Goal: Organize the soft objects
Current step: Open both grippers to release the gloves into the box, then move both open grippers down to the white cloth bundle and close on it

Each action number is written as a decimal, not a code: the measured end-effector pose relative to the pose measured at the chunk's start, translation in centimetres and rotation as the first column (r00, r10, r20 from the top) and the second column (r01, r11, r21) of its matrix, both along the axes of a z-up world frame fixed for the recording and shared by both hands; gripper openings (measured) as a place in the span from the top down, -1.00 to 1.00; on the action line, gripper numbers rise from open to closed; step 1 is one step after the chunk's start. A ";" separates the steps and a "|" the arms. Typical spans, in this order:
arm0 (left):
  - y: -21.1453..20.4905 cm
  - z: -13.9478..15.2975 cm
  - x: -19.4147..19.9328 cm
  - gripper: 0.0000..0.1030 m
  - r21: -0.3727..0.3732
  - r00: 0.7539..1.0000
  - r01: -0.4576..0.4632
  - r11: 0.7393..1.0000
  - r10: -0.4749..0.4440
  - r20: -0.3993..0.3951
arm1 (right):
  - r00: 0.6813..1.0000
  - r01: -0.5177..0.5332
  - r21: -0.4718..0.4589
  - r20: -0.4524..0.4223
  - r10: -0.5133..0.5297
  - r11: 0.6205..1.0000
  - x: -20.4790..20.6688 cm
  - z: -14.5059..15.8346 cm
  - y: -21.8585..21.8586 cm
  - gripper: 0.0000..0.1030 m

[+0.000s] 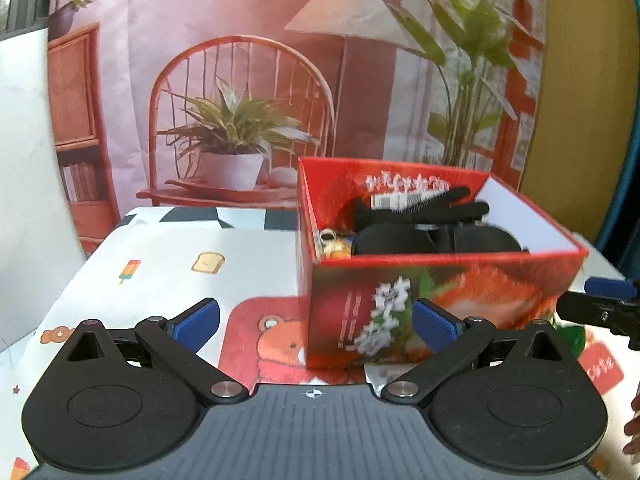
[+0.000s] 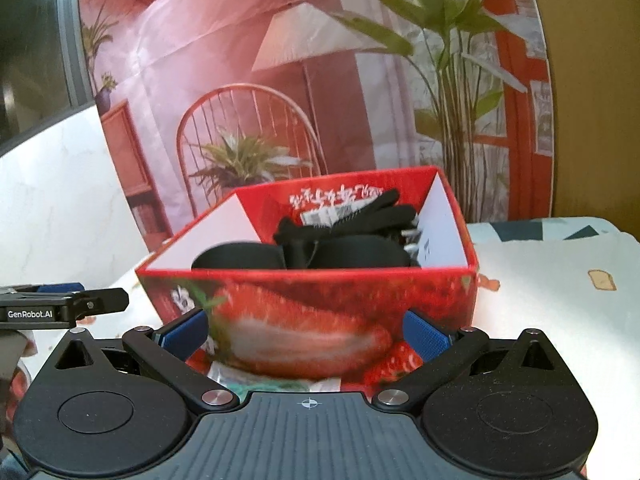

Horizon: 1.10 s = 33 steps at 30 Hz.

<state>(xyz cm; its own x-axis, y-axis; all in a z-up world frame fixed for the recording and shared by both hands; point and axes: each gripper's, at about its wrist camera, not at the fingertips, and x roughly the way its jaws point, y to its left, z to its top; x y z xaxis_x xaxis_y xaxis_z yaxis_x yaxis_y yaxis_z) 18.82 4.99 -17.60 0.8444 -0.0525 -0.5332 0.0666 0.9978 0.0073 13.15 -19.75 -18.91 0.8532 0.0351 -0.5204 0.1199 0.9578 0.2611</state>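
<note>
Before the red box [image 1: 440,292] of black gloves [image 1: 424,216], both hand-held grippers [image 1: 316,320] [image 2: 306,334] gape wide, empty.

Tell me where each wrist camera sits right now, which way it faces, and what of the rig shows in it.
Left wrist: sits behind the open left gripper, facing the red box from its left corner; the right gripper pokes in at the right edge.
Right wrist: sits behind the open right gripper, facing the red box front-on; the left gripper shows at the left edge.
Shared: the box holding a black glove, and the printed tablecloth.
</note>
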 end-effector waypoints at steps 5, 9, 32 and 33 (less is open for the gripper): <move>0.4 -0.8 -0.5 -1.00 -0.018 0.999 0.014 1.000 -0.015 -0.034 | 0.999 0.014 -0.001 -0.042 -0.014 1.000 -0.9 -1.5 0.4 -0.99; 0.7 -1.6 -0.8 -1.00 -0.019 0.998 0.025 0.999 -0.026 -0.059 | 0.997 0.014 -0.033 -0.075 -0.016 0.999 -1.9 -2.6 0.7 -0.99; 2.0 -6.5 1.2 -0.75 -0.088 0.977 0.078 0.993 -0.094 -0.193 | 0.977 0.056 -0.066 -0.203 -0.068 0.996 -6.1 -6.2 1.0 -0.99; 2.0 -6.9 1.5 -0.71 -0.086 0.975 0.075 0.993 -0.091 -0.204 | 0.977 0.054 -0.063 -0.203 -0.066 0.997 -6.2 -6.3 1.1 -0.97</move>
